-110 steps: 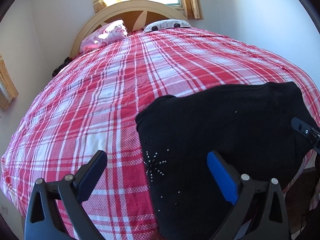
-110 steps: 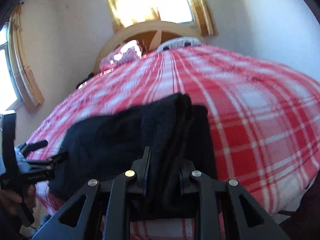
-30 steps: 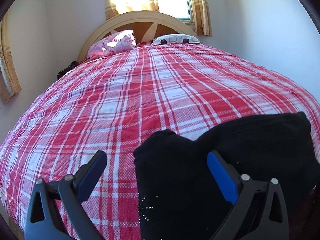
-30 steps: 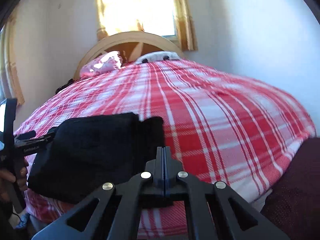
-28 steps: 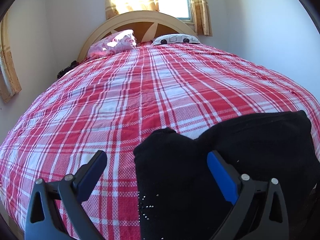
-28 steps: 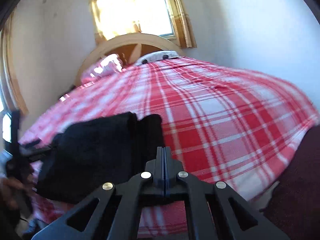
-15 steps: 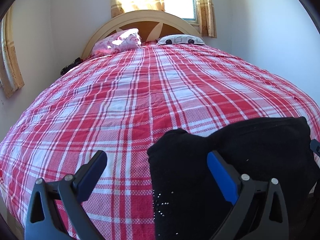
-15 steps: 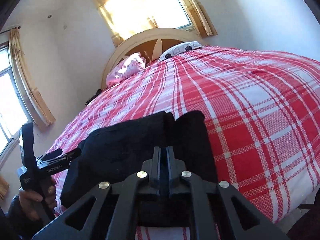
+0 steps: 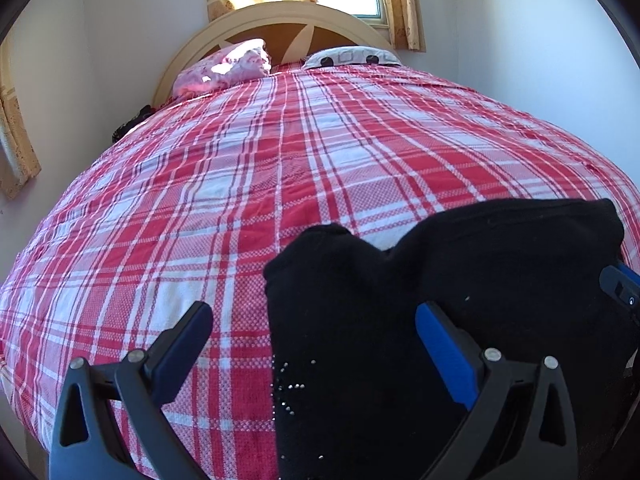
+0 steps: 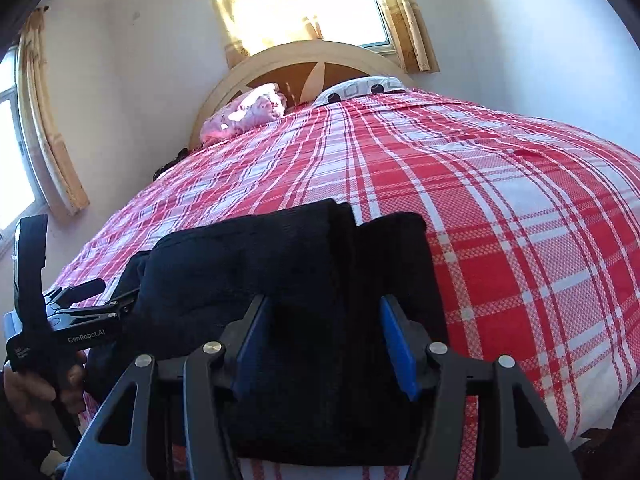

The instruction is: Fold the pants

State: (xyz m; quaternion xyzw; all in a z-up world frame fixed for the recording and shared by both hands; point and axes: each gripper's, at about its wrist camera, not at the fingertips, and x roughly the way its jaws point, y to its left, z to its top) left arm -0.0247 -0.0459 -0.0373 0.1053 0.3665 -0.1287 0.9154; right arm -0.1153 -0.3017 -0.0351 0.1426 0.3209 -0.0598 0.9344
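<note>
Though the pants lie in plain sight, some bits stay hard to read:
Hidden: near edge of pants (image 9: 460,280) runs off the bottom of the left wrist view; fold layers underneath can't be made out. In the right wrist view the near end sits behind the gripper frame.
Pants: black, folded into a thick bundle, lying at the foot end of the bed (image 9: 240,168) on the red-and-white plaid cover; small shiny studs on the left part.
Left gripper (image 9: 316,316): fingers spread wide, over the left part of the pants, not pinching anything; left finger over bare plaid, right finger over black cloth.
Right gripper (image 10: 326,320): blue pads partly apart, either side of the right end of the bundle; can't tell if they touch the cloth.
Far end: pink pillow (image 9: 224,68) and patterned pillow (image 9: 352,56) against the headboard (image 9: 296,20), window (image 10: 304,0) w/ curtains behind.
Containers: can't see any.
</note>
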